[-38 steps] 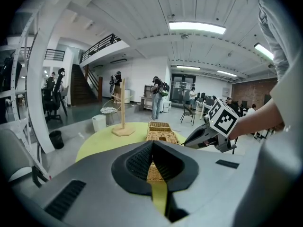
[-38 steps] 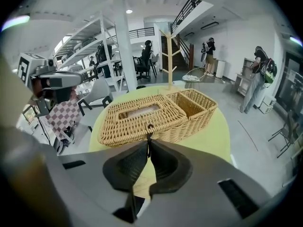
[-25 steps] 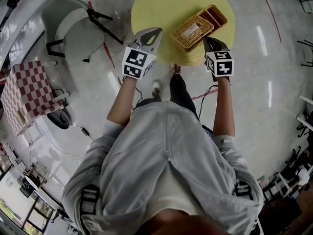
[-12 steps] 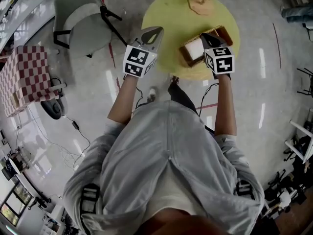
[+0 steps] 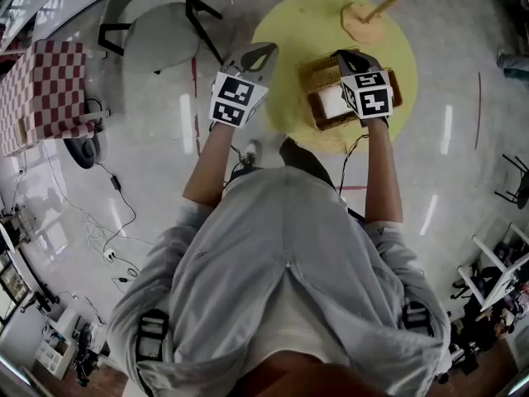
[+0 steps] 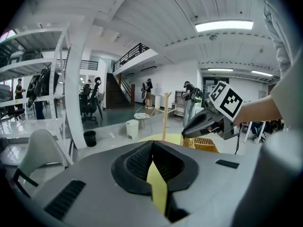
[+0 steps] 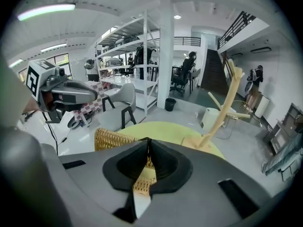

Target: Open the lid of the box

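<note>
A wicker box stands on the round yellow table, its white inside showing. Its lid is raised on the far left side. My right gripper is over the box, jaws closed at the lid's upper edge. In the right gripper view the lid stands upright just left of the right gripper, and wicker shows through the gap below the tips. My left gripper hovers shut and empty at the table's left edge. In its own view the left gripper points across the table at the box.
A wooden stand with a slanted pole sits at the table's far side. A grey chair is to the left, and a red-checked block further left. Cables lie on the shiny floor. Shelving and people fill the hall beyond.
The closed box near the table's front edge now has its lid lifted. My right gripper moved from the box's near right corner to above it. The left gripper barely moved.
</note>
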`<control>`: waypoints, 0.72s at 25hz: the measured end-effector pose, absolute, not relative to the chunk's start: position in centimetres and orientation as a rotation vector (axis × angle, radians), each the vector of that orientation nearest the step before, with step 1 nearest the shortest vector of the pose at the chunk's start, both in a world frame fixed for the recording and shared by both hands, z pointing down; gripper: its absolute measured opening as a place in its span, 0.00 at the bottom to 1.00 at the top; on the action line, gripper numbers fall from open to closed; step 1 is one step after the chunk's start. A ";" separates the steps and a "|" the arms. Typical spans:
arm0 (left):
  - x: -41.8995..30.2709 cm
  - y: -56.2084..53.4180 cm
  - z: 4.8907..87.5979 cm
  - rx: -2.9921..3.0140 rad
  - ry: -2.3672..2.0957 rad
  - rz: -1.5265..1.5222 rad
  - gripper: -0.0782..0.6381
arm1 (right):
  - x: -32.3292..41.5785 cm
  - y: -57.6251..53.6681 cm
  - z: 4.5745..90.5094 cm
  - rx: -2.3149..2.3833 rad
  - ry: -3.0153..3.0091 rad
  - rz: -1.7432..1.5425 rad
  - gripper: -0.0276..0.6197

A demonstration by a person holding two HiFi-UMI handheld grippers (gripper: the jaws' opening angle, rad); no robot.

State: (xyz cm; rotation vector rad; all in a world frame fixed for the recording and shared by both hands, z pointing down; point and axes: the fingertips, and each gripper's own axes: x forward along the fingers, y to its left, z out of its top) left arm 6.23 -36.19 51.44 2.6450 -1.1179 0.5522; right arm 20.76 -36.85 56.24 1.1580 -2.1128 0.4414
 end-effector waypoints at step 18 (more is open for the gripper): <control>5.3 -38.8 56.3 2.473 -1.204 0.606 0.15 | 18.4 -40.5 64.6 0.902 -2.082 0.629 0.12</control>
